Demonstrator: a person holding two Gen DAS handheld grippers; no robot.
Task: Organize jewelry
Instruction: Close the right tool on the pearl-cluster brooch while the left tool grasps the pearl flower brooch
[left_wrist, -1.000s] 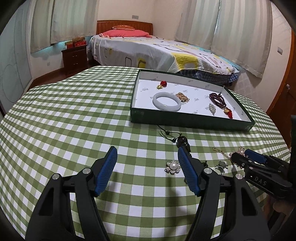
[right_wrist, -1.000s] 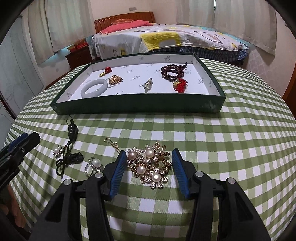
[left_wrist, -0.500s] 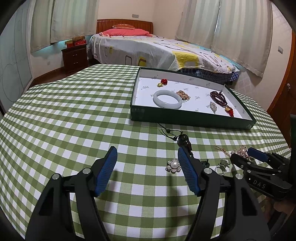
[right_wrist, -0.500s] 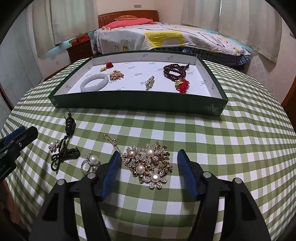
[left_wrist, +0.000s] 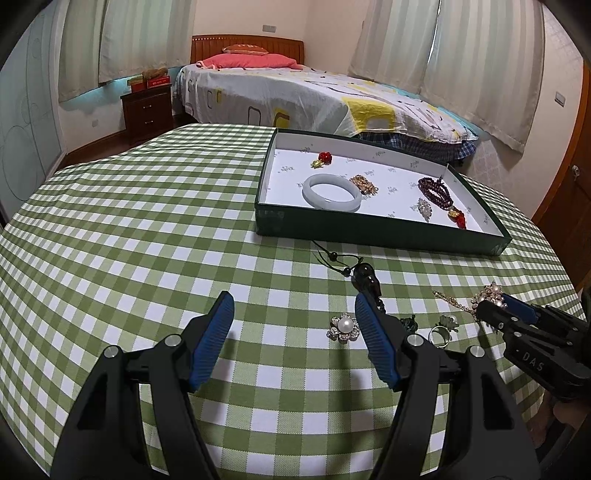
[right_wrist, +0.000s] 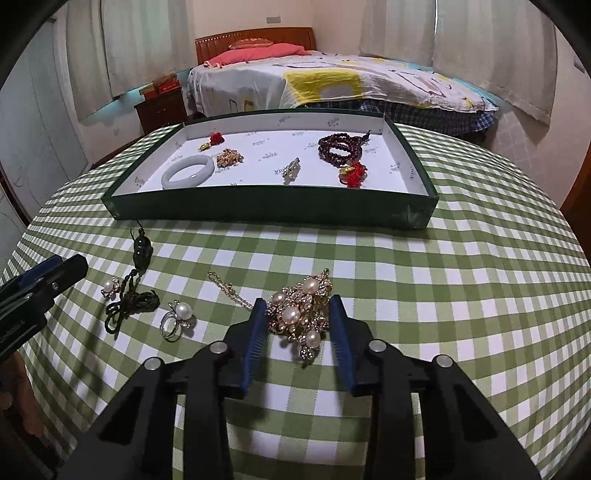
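Brooch (right_wrist: 301, 314) (pearled); right tool (right_wrist: 298, 325) closing.

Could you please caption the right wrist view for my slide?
Right gripper closing around gold pearl-studded brooch before dark green tray.

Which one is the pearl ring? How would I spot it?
Find the green tray on the checked tablecloth, then look at the loose pieces in front of it. The pearl ring lies between the dark corded pendant and the big gold pearl brooch. It alone has a silver band with one pearl.
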